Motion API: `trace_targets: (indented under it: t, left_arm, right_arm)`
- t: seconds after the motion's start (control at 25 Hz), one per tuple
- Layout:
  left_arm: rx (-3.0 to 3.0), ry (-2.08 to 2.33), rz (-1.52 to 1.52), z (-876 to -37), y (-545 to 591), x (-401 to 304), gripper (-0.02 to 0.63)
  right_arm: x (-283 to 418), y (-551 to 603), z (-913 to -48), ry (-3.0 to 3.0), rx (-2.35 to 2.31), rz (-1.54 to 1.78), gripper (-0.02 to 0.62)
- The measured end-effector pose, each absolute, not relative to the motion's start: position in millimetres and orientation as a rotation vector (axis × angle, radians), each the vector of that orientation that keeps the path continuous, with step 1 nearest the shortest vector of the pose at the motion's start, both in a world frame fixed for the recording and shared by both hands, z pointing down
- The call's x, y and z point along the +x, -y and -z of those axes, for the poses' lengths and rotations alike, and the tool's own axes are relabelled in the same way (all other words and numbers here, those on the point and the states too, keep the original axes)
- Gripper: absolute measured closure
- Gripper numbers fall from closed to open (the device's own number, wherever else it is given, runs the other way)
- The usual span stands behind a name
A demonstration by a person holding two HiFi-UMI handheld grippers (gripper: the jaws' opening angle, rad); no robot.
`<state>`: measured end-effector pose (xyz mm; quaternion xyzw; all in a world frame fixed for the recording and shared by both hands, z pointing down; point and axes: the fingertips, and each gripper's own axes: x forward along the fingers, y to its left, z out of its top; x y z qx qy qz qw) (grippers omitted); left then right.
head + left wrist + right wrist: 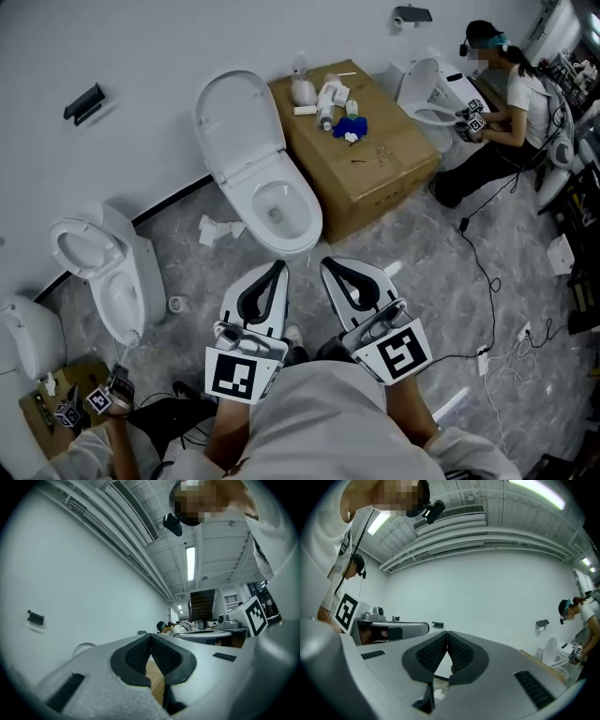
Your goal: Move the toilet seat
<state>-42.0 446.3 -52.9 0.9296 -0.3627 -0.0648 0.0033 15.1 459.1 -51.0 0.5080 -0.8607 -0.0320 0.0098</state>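
Observation:
A white toilet stands against the wall in the head view, its lid (238, 120) raised and the seat ring (278, 212) lying flat on the bowl. My left gripper (279, 267) and right gripper (328, 264) hover side by side just in front of the bowl's near rim, apart from it. Both point at the toilet. In the left gripper view the left gripper (151, 637) has its pads together with nothing between them. The right gripper (447, 633) looks the same in its own view: shut and empty.
A cardboard box (375, 155) with bottles and a blue rag on top stands right of the toilet. Another toilet (103, 267) is at the left. A person (511, 103) works at a third toilet at the far right. Cables (487, 281) trail over the floor. Crumpled paper (217, 228) lies by the base.

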Motion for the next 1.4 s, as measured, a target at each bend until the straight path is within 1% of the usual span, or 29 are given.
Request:
trace_targets:
  t: [0.28,0.96,1.2,1.4]
  left_arm:
    - [2.899,1.145,0.192,47,-407,-37,0.597]
    - [2.886,1.355,0.121,50,-317,30,0.597]
    - [2.866,1.439,0.078,53,-292,40,0.597]
    - [2.824,1.428,0.046,46,-272,45,0.597]
  right_arm:
    - [20,-422,45,2.683,1.576,0.065,0.583]
    - [92,-325,44,2.785,1.409,0.027,0.583]
    - [110,-300,47,2.823,1.357,0.028,0.583]
    - [112,-278,43,2.834,1.349,-0.001,0.583]
